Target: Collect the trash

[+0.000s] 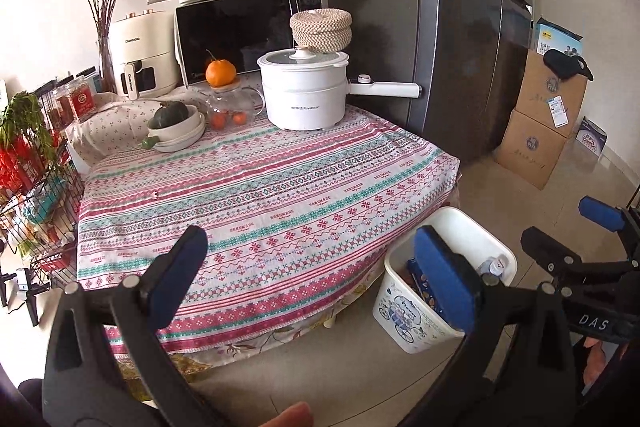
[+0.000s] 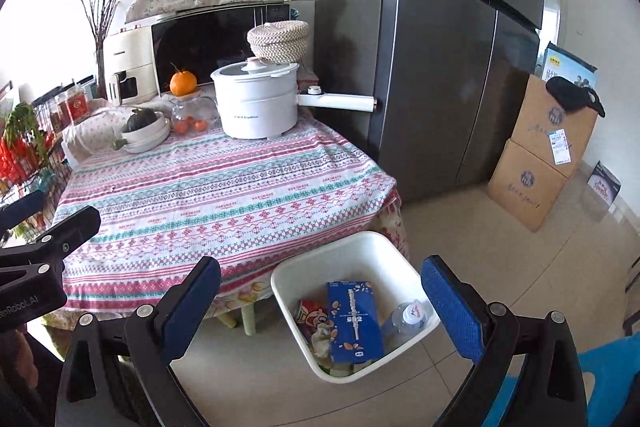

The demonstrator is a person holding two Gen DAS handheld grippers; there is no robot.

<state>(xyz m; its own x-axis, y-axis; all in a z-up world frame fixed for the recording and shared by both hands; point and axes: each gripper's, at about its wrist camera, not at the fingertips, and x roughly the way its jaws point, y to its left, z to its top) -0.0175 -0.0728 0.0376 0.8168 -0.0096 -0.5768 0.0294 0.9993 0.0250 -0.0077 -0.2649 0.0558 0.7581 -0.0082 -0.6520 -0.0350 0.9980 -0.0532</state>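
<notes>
Right wrist view: both tongs, right (image 2: 320, 301) and left (image 1: 310, 273), gape wide and empty; trash (blue carton (image 2: 354, 321), bottle (image 2: 406, 317)) sits in the white bin (image 2: 304, 261) beside the counter (image 2: 224, 195); scan the cloth for leftovers.

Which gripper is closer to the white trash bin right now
Right. The right gripper hangs open just above the trash bin; the left gripper, also open, is off to the bin's left over the table edge.
</notes>
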